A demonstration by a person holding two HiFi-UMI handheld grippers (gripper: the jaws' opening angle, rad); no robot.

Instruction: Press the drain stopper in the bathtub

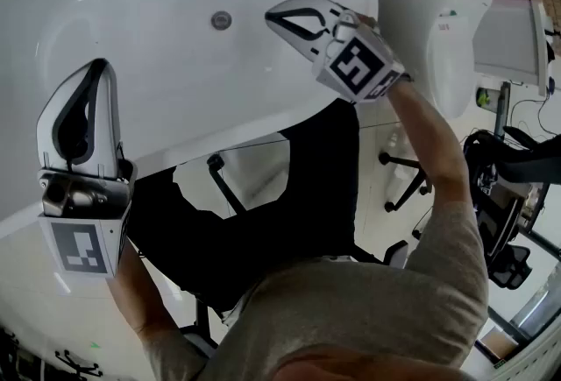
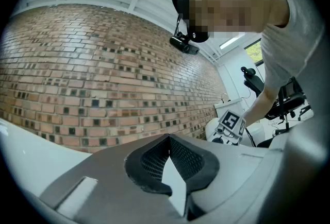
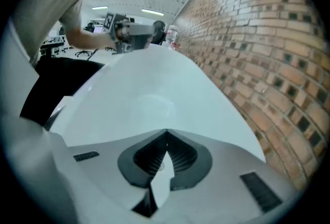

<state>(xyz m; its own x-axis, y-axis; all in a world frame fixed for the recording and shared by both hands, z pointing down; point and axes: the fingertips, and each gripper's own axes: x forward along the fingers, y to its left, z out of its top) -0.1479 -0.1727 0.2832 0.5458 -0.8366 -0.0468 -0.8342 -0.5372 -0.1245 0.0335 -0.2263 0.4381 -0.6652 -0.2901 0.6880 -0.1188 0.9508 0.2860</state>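
left gripper (image 1: 97, 66) sits at the left, over the near rim of the bathtub (image 1: 158, 99), tips pointing up the basin. its own view shows the jaws clenched tip to tip with nothing between them and a brick wall (image 2: 77, 73) beyond, so it is idle and well apart from the work. the tub floor is bare, glossy white. the drain stopper (image 1: 221, 19) is a small round metal disc set in that floor toward the far side. just right of it comes the right gripper (image 1: 268, 17), tips aimed at the disc, near it but not touching as far as the head view shows; its height above the floor cannot be told. its own view shows the jaws pressed together at the tips, gripping nothing, with pale basin ahead. judgement: the press is not yet made and this is the approach. risks from here: the closed tips make a narrow point and come in at a shallow slant, so a landing off the disc's centre could skid onto the slick enamel or tip the stopper sideways instead of clicking it down. the gripper body may also cover the disc in the head view at contact and hide a miss. the long reach over the rim could make the push unsteady.
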